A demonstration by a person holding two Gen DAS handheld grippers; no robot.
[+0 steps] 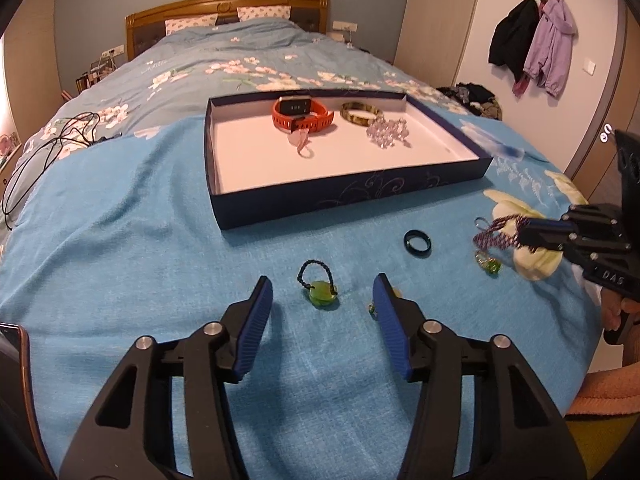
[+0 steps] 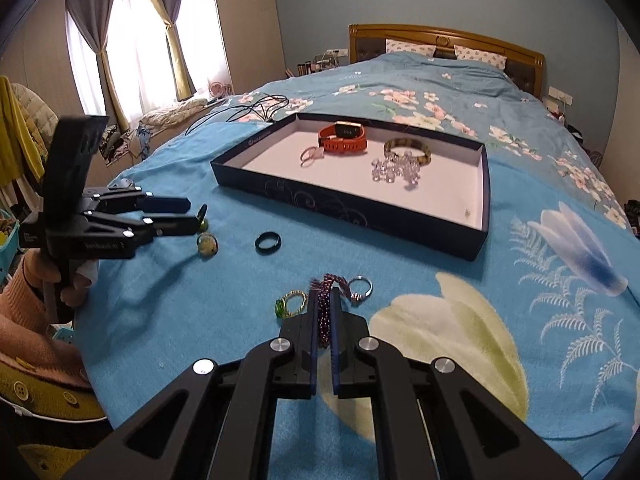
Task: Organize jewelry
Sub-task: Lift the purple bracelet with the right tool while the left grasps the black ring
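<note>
A dark blue box lid (image 1: 352, 196) (image 2: 360, 208) lies on the bed and holds an orange watch (image 1: 302, 114) (image 2: 344, 138), a brown bangle (image 1: 362, 113) (image 2: 406, 148), clear beads (image 1: 386, 132) (image 2: 396, 170) and a pink ring (image 1: 303, 145) (image 2: 310, 156). My left gripper (image 1: 322, 284) (image 2: 194, 214) is open around a green pendant on a black cord (image 1: 320, 290). My right gripper (image 2: 325, 300) (image 1: 520, 232) is shut on a purple beaded bracelet (image 2: 324, 300) (image 1: 496, 234) with a silver ring (image 2: 362, 288). A black ring (image 1: 418, 242) (image 2: 268, 243) and a green-stone ring (image 1: 488, 264) (image 2: 290, 304) lie on the cloth.
A blue cloth (image 1: 160, 220) covers the bed's near end. Black cables (image 1: 52, 148) lie at the bed's left side. A small green piece (image 1: 372, 308) lies by my left gripper's right finger. Another green bead (image 2: 207, 245) lies below the left gripper.
</note>
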